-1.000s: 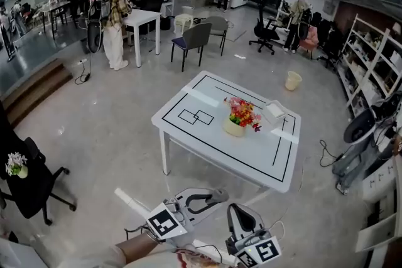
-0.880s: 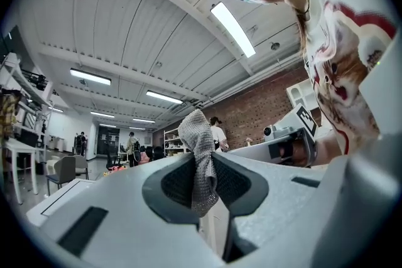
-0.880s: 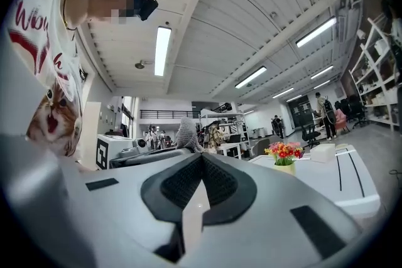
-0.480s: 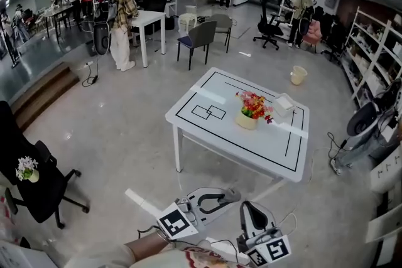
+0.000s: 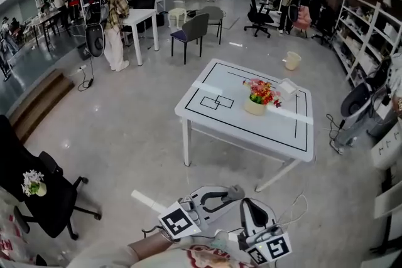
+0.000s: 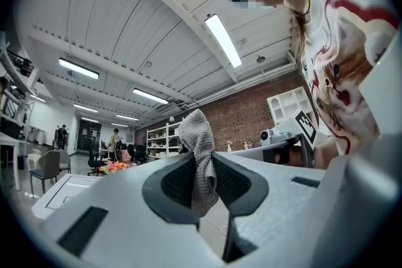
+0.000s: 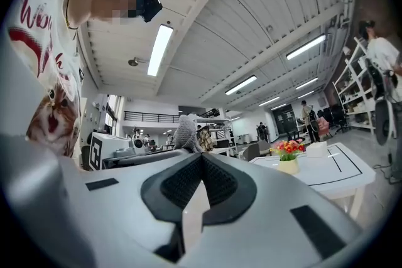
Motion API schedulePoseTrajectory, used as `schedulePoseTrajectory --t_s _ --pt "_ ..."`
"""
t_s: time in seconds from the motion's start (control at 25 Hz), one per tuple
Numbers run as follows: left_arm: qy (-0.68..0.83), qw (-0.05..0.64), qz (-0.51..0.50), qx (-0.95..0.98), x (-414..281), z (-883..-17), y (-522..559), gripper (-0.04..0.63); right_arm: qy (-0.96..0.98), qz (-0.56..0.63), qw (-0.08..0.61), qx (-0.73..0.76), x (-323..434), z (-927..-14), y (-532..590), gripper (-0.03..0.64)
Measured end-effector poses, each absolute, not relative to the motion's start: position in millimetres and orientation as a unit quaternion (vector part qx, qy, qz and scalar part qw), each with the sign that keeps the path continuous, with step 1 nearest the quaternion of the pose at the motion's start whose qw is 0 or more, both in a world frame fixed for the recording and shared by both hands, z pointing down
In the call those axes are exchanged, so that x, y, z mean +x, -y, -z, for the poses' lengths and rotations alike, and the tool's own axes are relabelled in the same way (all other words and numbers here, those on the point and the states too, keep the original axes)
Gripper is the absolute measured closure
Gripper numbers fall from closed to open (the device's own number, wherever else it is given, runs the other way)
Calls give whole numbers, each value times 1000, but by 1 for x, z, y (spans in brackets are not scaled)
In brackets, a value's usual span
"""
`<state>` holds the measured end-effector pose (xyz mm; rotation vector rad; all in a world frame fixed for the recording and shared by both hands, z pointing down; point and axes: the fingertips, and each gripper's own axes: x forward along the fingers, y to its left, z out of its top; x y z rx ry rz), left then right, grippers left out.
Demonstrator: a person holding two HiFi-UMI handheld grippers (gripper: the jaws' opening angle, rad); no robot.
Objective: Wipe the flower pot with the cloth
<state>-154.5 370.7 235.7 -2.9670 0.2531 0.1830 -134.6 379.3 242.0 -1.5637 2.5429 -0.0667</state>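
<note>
**Cloth gripped, pot far off**

Left gripper (image 6: pixel 201 163) clamped on grey cloth (image 6: pixel 196 135), w/ long axis upright, top above jaws. Right gripper (image 7: pixel 201 159) closed, empty. Flower pot (image 5: pixel 255 107) upright on white table (image 5: pixel 276 135), well apart from both.

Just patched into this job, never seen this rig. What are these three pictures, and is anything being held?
No robot arm here: a person carries tongs in each hand. The wide picture comes from a camera on the person's head; the other two from cameras riding on each pair of tongs. The left tongs are shut on a grey knitted cloth. The right tongs are shut and empty. Across the floor stands a white table with black lines, carrying a cream flower pot with red and yellow flowers and a small white box.
</note>
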Motion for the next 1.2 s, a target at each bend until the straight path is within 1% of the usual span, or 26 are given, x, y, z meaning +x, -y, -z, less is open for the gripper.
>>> schedulePoseTrajectory --t_s 0.2,0.52,1.2 --pt "-63 73 -69 -993 -165 -242 -377 541 -837 20 67 -542 -149 -252 -394 618" --pt "-59 82 -76 -992 -164 -228 -382 541 -839 -1 71 -540 -143 -226 -392 618" --pt "-63 76 -73 -992 -180 -235 -379 541 -848 -23 55 -527 -170 -228 -390 618"
